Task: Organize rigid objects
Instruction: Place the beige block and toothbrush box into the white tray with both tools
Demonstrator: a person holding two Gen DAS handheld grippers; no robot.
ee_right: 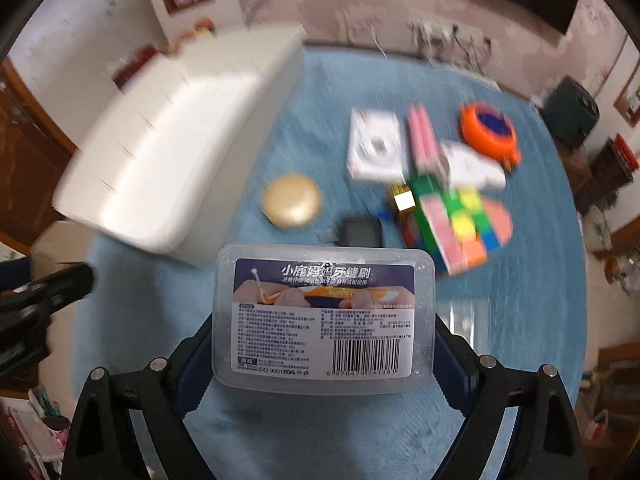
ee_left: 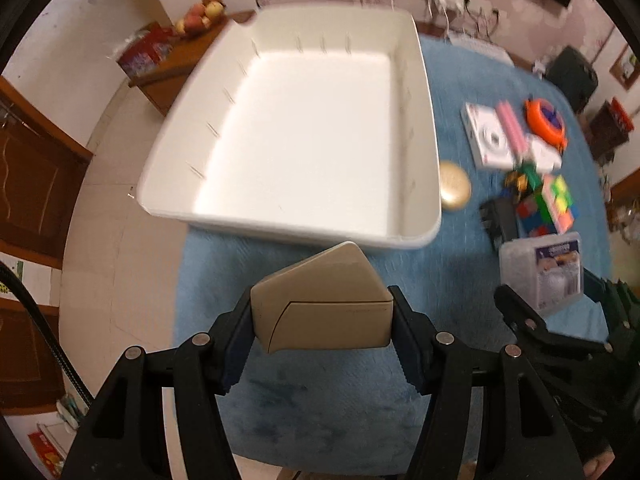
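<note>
My left gripper (ee_left: 320, 300) is shut on a beige box with a slanted lid (ee_left: 324, 320), held above the blue cloth just in front of the empty white bin (ee_left: 304, 140). In the right wrist view, my right gripper (ee_right: 324, 332) is shut on a clear plastic box with a printed label (ee_right: 324, 300), lifted off the cloth. The same clear box (ee_left: 548, 272) shows at the right of the left wrist view. The white bin (ee_right: 180, 132) lies to the left of the right gripper, blurred.
A blue cloth (ee_right: 320, 420) covers the round table. Loose on it lie a gold round case (ee_right: 292, 200), a small black item (ee_right: 360, 232), colourful cube puzzles (ee_right: 452, 224), a white flat box (ee_right: 374, 148), pink sticks (ee_right: 424, 140) and an orange round thing (ee_right: 488, 132).
</note>
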